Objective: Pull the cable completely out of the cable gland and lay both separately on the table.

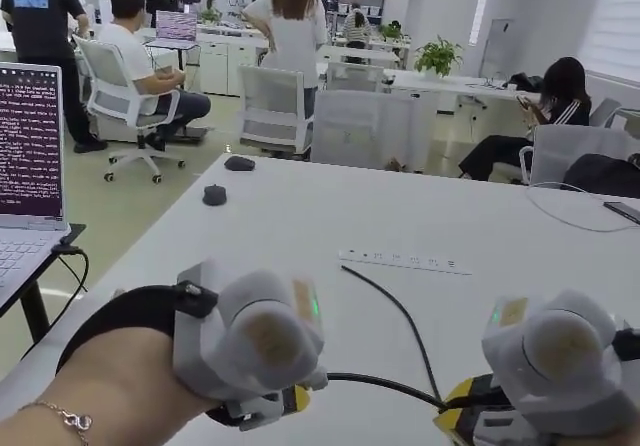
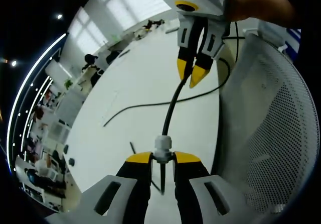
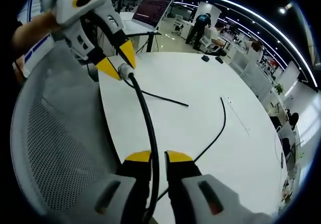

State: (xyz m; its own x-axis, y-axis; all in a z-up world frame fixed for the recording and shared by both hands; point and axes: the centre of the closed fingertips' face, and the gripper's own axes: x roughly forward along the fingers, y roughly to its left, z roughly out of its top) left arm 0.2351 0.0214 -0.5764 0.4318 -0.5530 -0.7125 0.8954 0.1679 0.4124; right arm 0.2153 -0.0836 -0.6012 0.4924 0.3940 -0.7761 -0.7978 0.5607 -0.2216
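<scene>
**benchrat:** Cable gland, the small pale-grey plastic one, where's it sitting right now?

**ugly_crimps:** Bottom centre of the left gripper view. It's pinched between the yellow-tipped jaws of the left gripper, so that claw is clamped on it. The thin black round cable comes straight out of the top of the gland and runs up the frame.

**benchrat:** And the other claw?

**ugly_crimps:** The right gripper has its jaws closed around the cable, bottom centre of its own view. From there the cable climbs to the upper left, where the gland sits between the left gripper's tips. So the cable's still in the gland, stretched between the two claws.

**benchrat:** Rest of the cable?

**ugly_crimps:** The loose part lies curved across the white table. In the head view it trails up the middle toward a long flat white power strip. A white mesh chair back is on the right side of the left gripper view, just beside the grippers.
</scene>
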